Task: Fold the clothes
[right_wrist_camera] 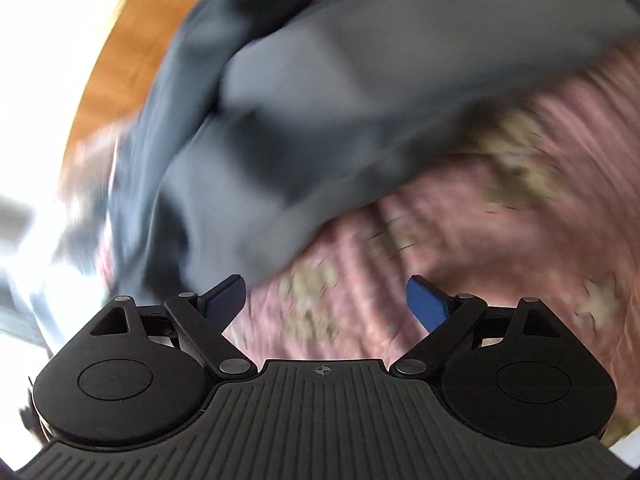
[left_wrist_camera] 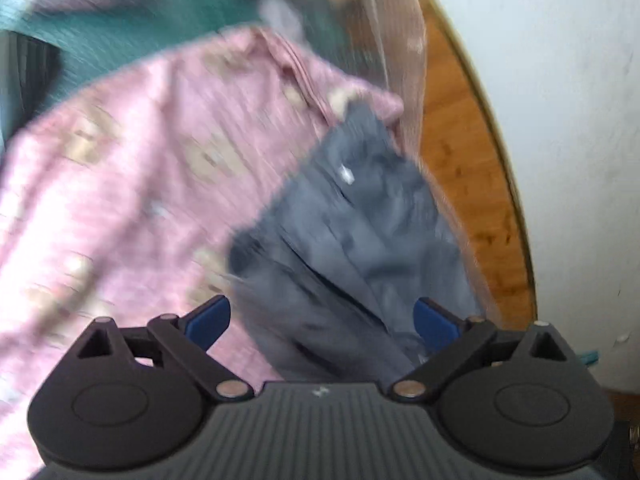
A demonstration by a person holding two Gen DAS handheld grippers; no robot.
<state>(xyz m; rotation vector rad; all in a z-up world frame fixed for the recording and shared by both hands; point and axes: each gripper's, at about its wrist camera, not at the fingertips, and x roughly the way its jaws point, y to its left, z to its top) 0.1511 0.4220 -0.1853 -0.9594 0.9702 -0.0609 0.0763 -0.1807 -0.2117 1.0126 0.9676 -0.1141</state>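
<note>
A crumpled dark grey garment [left_wrist_camera: 344,232] lies on a pink patterned cloth [left_wrist_camera: 132,184] that covers the surface. My left gripper [left_wrist_camera: 322,322] is open, its blue pads [left_wrist_camera: 208,320] spread just above the near end of the grey garment, holding nothing. In the right wrist view the same grey garment [right_wrist_camera: 288,120] lies bunched at the upper left on the pink cloth [right_wrist_camera: 500,216]. My right gripper [right_wrist_camera: 326,304] is open and empty over the pink cloth, just beside the garment's edge. Both views are motion-blurred.
A teal fabric [left_wrist_camera: 132,20] lies beyond the pink cloth. A clear plastic sheet [left_wrist_camera: 400,60] hangs at the right of the clothes. A wooden edge [left_wrist_camera: 472,168] and a white wall [left_wrist_camera: 560,120] lie to the right. The wooden edge also shows in the right wrist view [right_wrist_camera: 132,52].
</note>
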